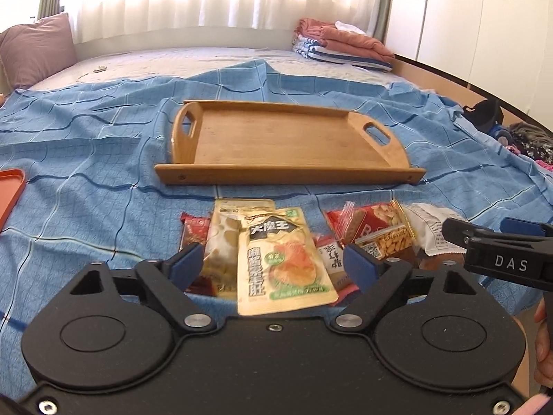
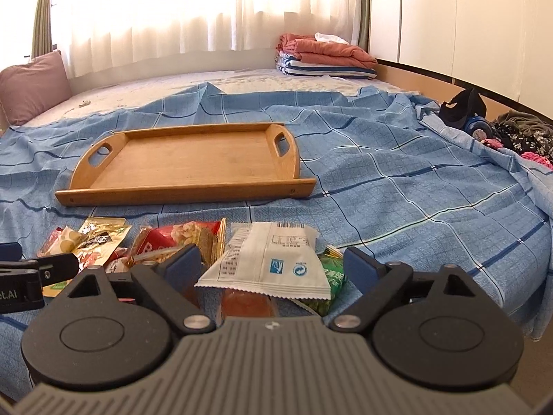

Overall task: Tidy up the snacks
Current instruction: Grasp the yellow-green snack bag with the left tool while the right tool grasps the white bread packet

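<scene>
A pile of snack packets lies on the blue checked sheet in front of an empty wooden tray [image 1: 276,145], also seen in the right wrist view [image 2: 186,159]. My left gripper [image 1: 273,263] is open, its jaws either side of a yellow packet [image 1: 287,263] with a pale packet [image 1: 221,238] beside it. A red peanut packet [image 1: 376,231] lies to the right. My right gripper [image 2: 273,264] is open over a white packet [image 2: 273,263], with a green packet [image 2: 331,276] and a red packet [image 2: 172,238] next to it.
An orange tray edge [image 1: 10,193] lies at the far left. Folded towels [image 1: 342,45] and a mauve pillow [image 1: 34,48] sit at the back of the bed. Dark clothes [image 2: 518,131] are heaped at the right bed edge.
</scene>
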Demonstrator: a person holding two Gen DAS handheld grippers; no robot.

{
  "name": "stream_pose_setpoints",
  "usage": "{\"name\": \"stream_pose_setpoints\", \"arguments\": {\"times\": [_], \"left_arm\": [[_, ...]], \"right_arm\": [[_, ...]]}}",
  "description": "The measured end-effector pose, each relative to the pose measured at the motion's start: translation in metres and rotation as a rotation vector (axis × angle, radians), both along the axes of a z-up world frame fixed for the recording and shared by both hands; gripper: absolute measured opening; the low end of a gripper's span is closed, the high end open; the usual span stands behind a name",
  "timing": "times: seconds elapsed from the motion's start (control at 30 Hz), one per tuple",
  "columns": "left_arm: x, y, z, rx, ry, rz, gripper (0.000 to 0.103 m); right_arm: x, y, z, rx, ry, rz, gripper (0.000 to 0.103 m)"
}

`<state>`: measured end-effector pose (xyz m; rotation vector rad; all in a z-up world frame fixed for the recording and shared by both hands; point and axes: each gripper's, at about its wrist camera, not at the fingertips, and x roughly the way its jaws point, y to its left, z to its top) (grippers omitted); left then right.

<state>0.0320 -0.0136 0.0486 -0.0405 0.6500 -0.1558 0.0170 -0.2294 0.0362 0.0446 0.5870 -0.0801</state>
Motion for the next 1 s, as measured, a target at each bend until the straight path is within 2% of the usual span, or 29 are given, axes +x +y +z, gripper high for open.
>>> {"name": "stream_pose_setpoints", "arguments": {"times": [0.2,0.37,0.43,0.63,0.8,0.9,1.0], "left_arm": [[0.013,-0.005,-0.007,0.003,0.008,-0.02,0.074],[0.02,-0.006,-0.018,-0.006,0.042,-0.016,0.055],[0.021,-0.007,-0.021,-0.004,0.044,-0.019,0.052],[0.025,-0.01,-0.025,-0.005,0.036,-0.009,0.054],[0.03,-0.006,-0.031,-0.02,0.046,0.032,0.066],[0.034,-0.003,-0.034,-0.043,0.063,0.043,0.067],[0.037,-0.003,-0.036,-0.033,0.058,0.041,0.067]], "right_arm": [[0.015,0.0,-0.007,-0.002,0.007,0.037,0.095],[0.021,0.004,-0.016,-0.035,0.016,0.05,0.095],[0.023,0.005,-0.02,-0.042,0.022,0.051,0.095],[0.024,0.007,-0.028,-0.06,0.014,0.05,0.095],[0.026,0.004,-0.032,-0.041,-0.001,0.038,0.094],[0.029,0.004,-0.035,-0.042,-0.007,0.036,0.093],[0.032,0.006,-0.037,-0.052,-0.009,0.037,0.093]]}}
